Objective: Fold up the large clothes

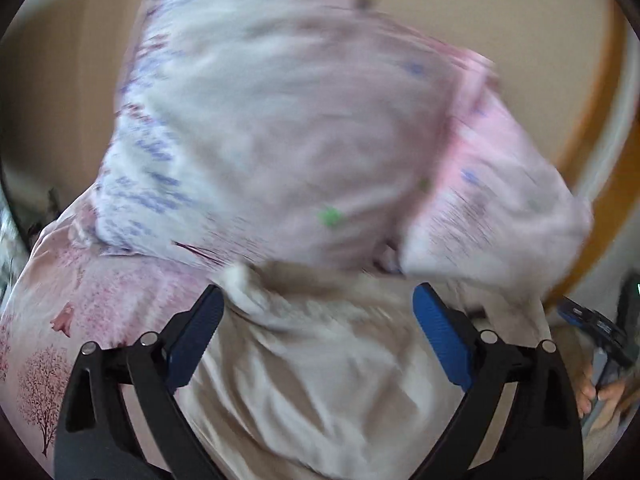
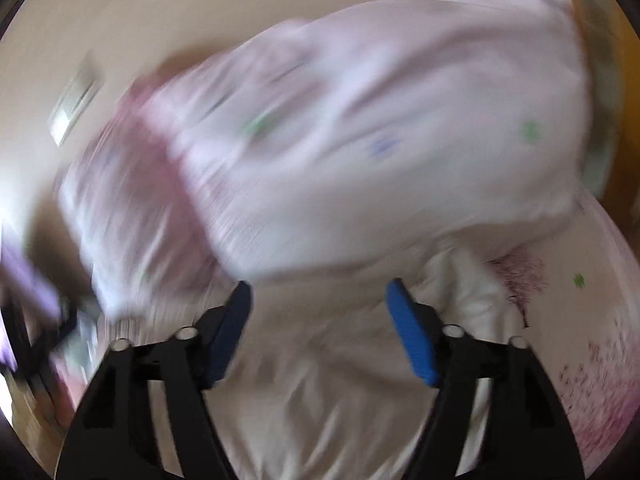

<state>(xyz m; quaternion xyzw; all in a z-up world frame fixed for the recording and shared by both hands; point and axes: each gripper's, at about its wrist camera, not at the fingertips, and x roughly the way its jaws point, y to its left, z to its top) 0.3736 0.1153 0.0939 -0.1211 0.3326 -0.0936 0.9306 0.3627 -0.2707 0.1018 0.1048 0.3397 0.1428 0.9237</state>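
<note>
Beyond and above the tips of the left gripper (image 1: 318, 304), a large pale pink garment (image 1: 288, 128) bulges up, its lower edge hanging just past the blue pads (image 1: 438, 332); the jaws stand wide apart and hold nothing, with wrinkled off-white cloth (image 1: 320, 392) lying under and between them. The right gripper (image 2: 318, 300) shows the same arrangement: its jaws are spread wide, nothing between them, and the garment (image 2: 360, 140) swells over and ahead of the blue fingers (image 2: 412, 336), while creased white cloth (image 2: 320, 380) lies beneath. Both views are heavily smeared, so whether the garment touches any pad cannot be told. The garment is soft, thin fabric, puffed into a rounded mound, pale pink to white with small green and blue motifs and a deeper pink band along a fold. The gripper frames are black, angular struts with silver pins; the pads are ribbed blue. A bedsheet (image 1: 44, 364) printed with pink trees spreads at the left of the left wrist view, and a beige wall (image 1: 60, 80) stands behind.
</note>
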